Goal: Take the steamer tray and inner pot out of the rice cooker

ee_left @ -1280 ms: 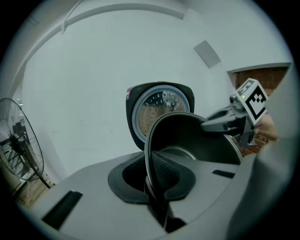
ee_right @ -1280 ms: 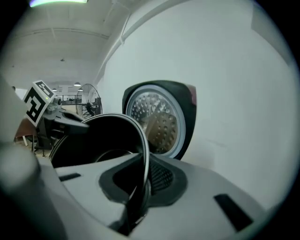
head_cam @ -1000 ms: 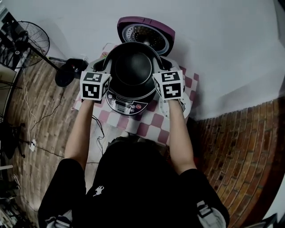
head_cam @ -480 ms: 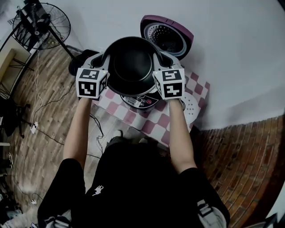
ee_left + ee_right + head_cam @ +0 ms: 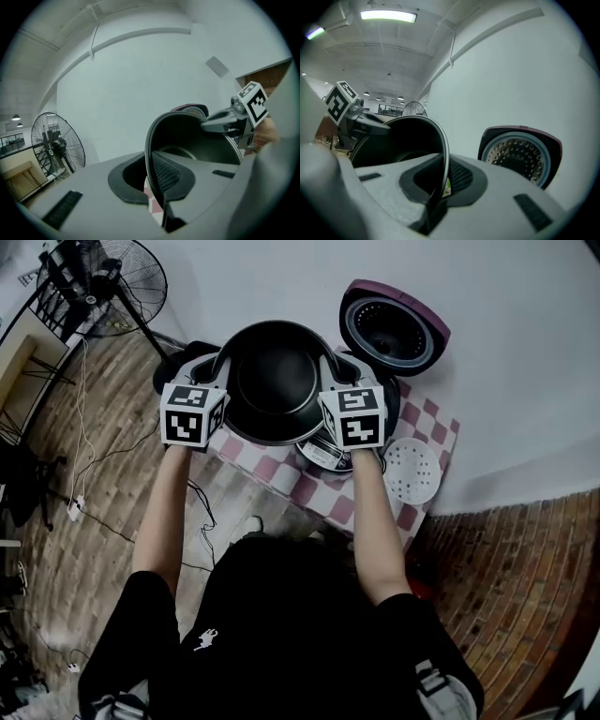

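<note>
The black inner pot [image 5: 277, 381] hangs in the air, held by its rim from both sides. My left gripper [image 5: 222, 371] is shut on the pot's left rim [image 5: 149, 154]. On the opposite side my right gripper [image 5: 330, 371] is shut on the right rim [image 5: 443, 150]. The rice cooker [image 5: 328, 454] stands to the right of and below the pot, mostly hidden by it, with its purple lid [image 5: 394, 329] raised open. The white perforated steamer tray [image 5: 412, 470] lies flat on the checkered cloth right of the cooker.
A pink-and-white checkered cloth [image 5: 281, 479] covers the small table against the white wall. A standing fan [image 5: 103, 277] and a dark round object [image 5: 173, 367] stand on the wooden floor at left, with cables [image 5: 84, 456] trailing. Brick floor lies at right.
Both grippers have carried the pot up and to the left, off the cooker. The cooker, its lid and the steamer tray now show to the pot's right.
</note>
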